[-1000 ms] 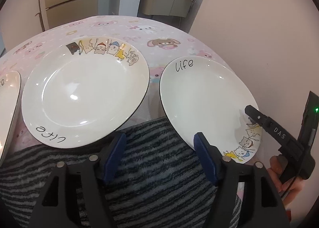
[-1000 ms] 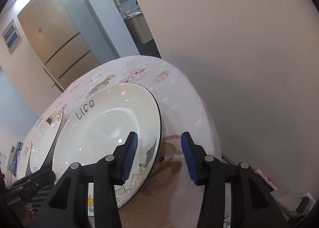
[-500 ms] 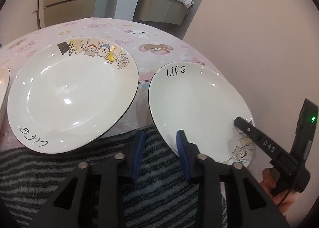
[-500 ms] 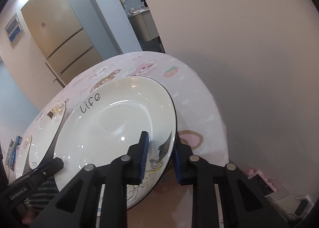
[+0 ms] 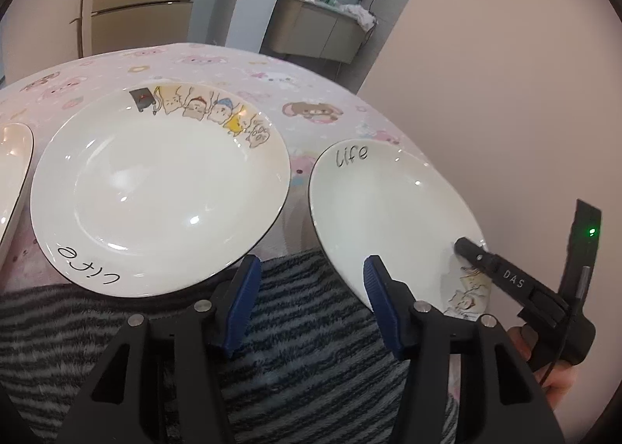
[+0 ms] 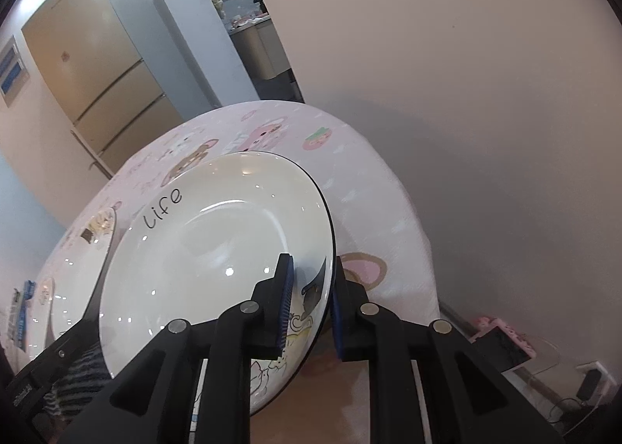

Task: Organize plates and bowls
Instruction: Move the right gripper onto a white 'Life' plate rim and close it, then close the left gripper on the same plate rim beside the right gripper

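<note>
Two white plates with cartoon cats and the word "life" lie on the pink tablecloth. The middle plate (image 5: 159, 191) lies flat. The right plate (image 5: 388, 218) (image 6: 217, 249) has its near rim clamped between the blue pads of my right gripper (image 6: 311, 304) (image 5: 464, 245), and that edge looks tilted up off the cloth. My left gripper (image 5: 311, 269) hovers over black-and-grey striped fabric (image 5: 303, 346) at the table's near edge. Its jaws are opening with nothing between them.
A third plate (image 5: 11, 179) shows at the far left. The round table (image 6: 388, 210) stands close to a plain wall (image 6: 466, 94) on the right. A hand (image 5: 559, 378) holds the right gripper. A power strip (image 6: 501, 339) lies on the floor below.
My right gripper closed on the right plate's near rim and tipped that edge upward. My left gripper's jaws narrowed, then spread again, staying over the striped fabric.
</note>
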The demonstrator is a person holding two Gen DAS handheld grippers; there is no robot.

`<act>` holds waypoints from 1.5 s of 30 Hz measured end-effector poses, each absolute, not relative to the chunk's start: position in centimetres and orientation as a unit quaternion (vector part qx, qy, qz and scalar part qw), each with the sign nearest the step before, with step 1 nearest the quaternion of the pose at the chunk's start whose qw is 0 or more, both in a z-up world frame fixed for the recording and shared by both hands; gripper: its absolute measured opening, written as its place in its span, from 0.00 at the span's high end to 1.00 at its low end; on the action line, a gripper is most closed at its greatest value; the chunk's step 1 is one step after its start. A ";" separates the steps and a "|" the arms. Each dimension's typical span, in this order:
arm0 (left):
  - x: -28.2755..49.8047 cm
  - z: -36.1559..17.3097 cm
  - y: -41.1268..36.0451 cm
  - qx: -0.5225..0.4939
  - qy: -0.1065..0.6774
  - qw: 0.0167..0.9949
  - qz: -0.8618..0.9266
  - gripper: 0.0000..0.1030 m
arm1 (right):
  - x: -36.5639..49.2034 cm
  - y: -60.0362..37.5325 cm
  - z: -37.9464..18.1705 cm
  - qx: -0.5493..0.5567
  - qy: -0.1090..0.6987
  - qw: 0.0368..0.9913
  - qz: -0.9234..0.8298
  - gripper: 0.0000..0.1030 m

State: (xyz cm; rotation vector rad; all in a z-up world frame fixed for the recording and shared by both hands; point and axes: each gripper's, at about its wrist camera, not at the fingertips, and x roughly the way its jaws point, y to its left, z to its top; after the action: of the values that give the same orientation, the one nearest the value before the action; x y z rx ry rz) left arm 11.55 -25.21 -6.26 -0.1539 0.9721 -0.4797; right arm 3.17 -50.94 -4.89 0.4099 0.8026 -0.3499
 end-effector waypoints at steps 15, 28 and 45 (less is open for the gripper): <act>12.3 -7.4 -25.5 -0.077 0.488 0.838 -0.234 0.51 | 2.8 -51.9 -5.2 0.230 0.378 0.886 -0.138 0.80; 11.0 -6.0 -25.2 -0.080 0.467 0.843 -0.256 0.76 | 2.3 -52.8 -5.6 0.247 0.363 0.891 -0.114 0.82; 10.1 -5.8 -24.5 -0.057 0.483 0.844 -0.225 0.37 | 2.1 -52.8 -5.6 0.241 0.361 0.894 -0.113 0.82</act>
State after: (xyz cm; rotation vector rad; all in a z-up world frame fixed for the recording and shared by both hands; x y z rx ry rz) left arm 10.10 -24.50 -5.80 -0.1205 1.0189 -0.4752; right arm 2.13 -52.76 -5.61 0.4993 0.7480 -0.2341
